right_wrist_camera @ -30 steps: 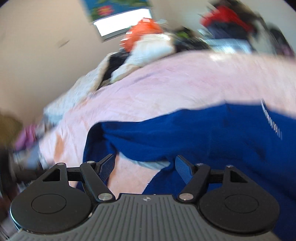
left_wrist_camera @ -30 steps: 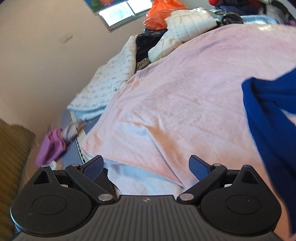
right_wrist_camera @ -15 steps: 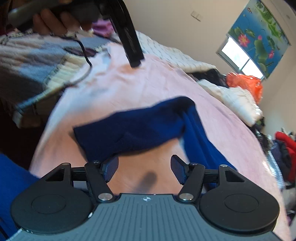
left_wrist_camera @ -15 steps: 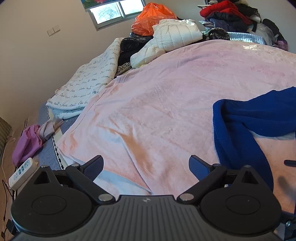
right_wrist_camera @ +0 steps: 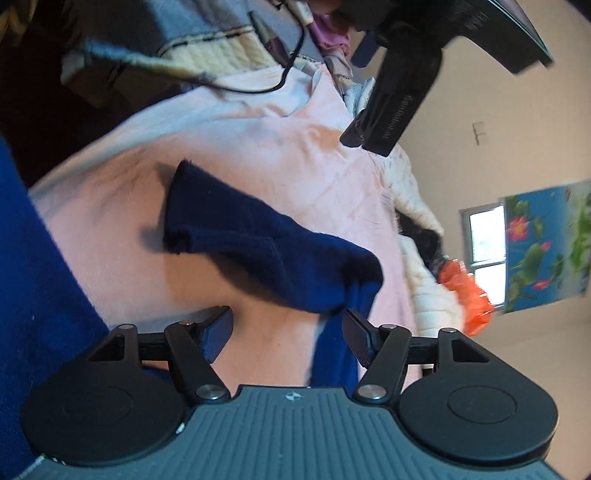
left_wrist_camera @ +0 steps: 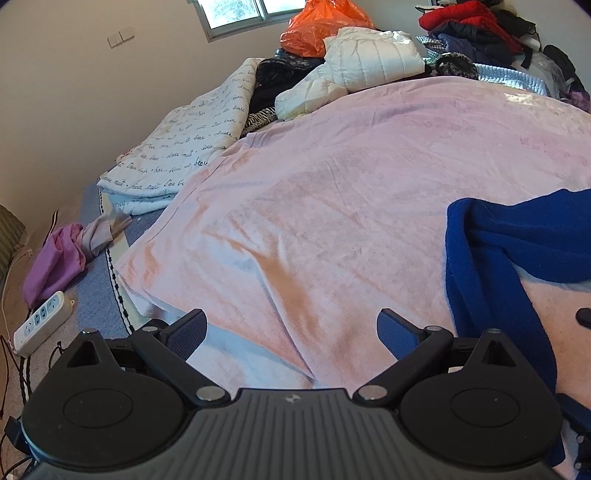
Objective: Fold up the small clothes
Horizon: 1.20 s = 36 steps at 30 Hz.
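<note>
Where the blue garment [right_wrist_camera: 273, 254] lies crumpled on the pink blanket [right_wrist_camera: 258, 155], only the right wrist view shows it close: a rolled sleeve-like fold runs from 10 o'clock down to the centre, and a strip of it hangs toward 6 o'clock, passing between the fingers of the right tongs [right_wrist_camera: 286, 338]. Those tongs stand wide apart, holding nothing; whether the right-hand pad touches the cloth cannot be told. More blue fabric fills that view's 9 o'clock edge. At 1 o'clock the other tool's black body hangs over the blanket.

From the left wrist view the garment [left_wrist_camera: 517, 258] sits at 3 o'clock, partly cut off by the frame. The left tongs [left_wrist_camera: 291, 334] are spread wide, empty, over bare blanket [left_wrist_camera: 332, 203]. This view alone shows the white jacket [left_wrist_camera: 369, 59] and orange bag [left_wrist_camera: 317, 26] at 12 o'clock, a script-printed quilt [left_wrist_camera: 184, 151] at 10, and a power strip [left_wrist_camera: 42, 321] on the floor at 8
</note>
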{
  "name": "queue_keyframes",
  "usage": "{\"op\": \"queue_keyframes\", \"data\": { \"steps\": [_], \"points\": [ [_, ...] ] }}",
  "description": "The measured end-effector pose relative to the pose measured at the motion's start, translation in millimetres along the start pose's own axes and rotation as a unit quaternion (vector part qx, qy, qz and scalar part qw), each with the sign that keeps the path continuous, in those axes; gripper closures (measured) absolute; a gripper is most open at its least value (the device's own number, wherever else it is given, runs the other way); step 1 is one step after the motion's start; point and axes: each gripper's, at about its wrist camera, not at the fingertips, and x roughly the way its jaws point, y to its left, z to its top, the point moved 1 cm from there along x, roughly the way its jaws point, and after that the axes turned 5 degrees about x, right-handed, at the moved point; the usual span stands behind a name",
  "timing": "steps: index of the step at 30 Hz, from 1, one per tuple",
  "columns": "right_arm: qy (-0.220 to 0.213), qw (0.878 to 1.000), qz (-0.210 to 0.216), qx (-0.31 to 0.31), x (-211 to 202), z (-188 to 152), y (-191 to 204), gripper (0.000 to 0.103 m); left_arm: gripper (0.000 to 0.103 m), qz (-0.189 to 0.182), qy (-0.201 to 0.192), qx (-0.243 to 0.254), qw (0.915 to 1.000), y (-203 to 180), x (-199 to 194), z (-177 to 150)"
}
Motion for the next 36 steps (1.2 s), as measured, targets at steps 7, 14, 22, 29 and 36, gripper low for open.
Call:
{"op": "queue_keyframes", "data": {
  "steps": [7, 14, 22, 29, 36],
  "points": [
    [-0.023, 0.997, 0.06, -0.048, 8.4, 38.1, 15.6, 0.073, 0.003, -0.005, 0.005, -0.002, 1.0, 0.3, 2.0, -0.1],
    [-0.034, 0.952, 0.106, 0.284, 10.3, 7.0, -37.2, 0.095, 0.003, 0.003, -0.003, -0.026, 0.9996, 4.2, -1.6, 1.2],
    [-0.13, 0.663, 0.121, 0.727, 5.3, -101.9, -166.9, 0.095, 0.003, -0.018, -0.012, -0.029, 0.9993, -11.7, -5.2, 2.9],
    [-0.183, 0.52, 0.133, 0.824, -10.6, -148.4, -191.9, 0.094, 0.003, -0.085, -0.08, 0.016, 0.993, -78.7, -28.5, 11.6],
    [-0.244, 0.484, 0.146, 0.828, -39.8, -158.6, -213.5, 0.094, 0.003, -0.075, -0.149, 0.013, 0.986, -149.0, -36.6, 43.3]
  ]
}}
